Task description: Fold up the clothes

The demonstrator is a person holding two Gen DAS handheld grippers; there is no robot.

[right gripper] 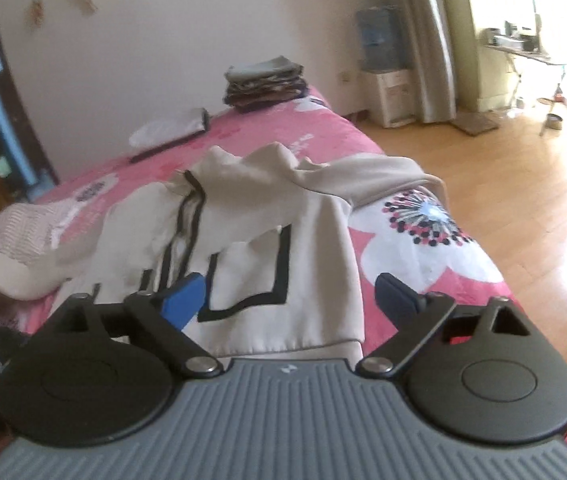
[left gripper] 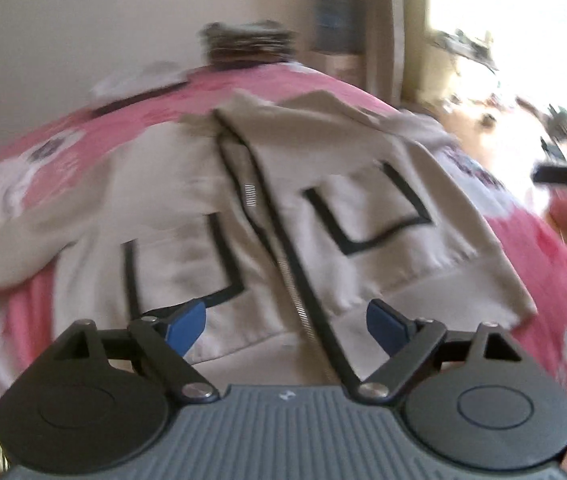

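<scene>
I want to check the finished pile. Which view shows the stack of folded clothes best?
The right wrist view: the stack of folded clothes is sharp at the far end of the bed. The left wrist view shows it only as a motion-blurred dark smear.

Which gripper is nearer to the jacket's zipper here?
Left. The left gripper hangs open right over the zipper at the hem of the beige jacket. The right gripper is open over the jacket's right pocket panel, off to the zipper's side.

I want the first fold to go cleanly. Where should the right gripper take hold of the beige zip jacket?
Probably the near hem corner of the beige zip jacket, coming from the bed's foot: that edge lies flat just ahead of the open right gripper, while the far sleeve is bunched.
</scene>
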